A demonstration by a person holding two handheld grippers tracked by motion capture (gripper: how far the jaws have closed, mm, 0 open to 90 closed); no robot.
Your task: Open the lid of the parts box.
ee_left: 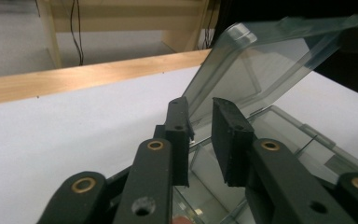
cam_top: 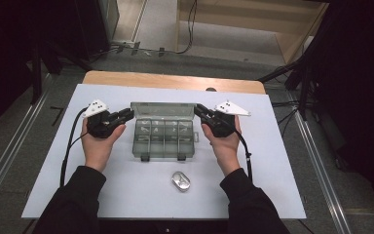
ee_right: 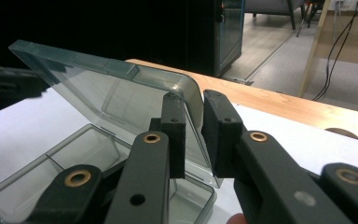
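Note:
A clear grey compartment box (cam_top: 137, 141) sits mid-board with its lid (cam_top: 163, 109) standing raised. My left gripper (cam_top: 129, 113) is at the lid's left edge. In the left gripper view the jaws (ee_left: 199, 126) stand slightly apart with the lid (ee_left: 261, 70) edge between them, against one pad and clear of the other. My right gripper (cam_top: 198, 108) is at the lid's right edge. In the right gripper view its jaws (ee_right: 194, 105) are shut on the lid (ee_right: 112, 93) rim, above the box base (ee_right: 74, 154).
A small oval metal tin (cam_top: 180, 181) lies on the white board (cam_top: 272, 161) in front of the box. The board rests on a wooden table (cam_top: 175, 80). Floor, cables and stands surround the table.

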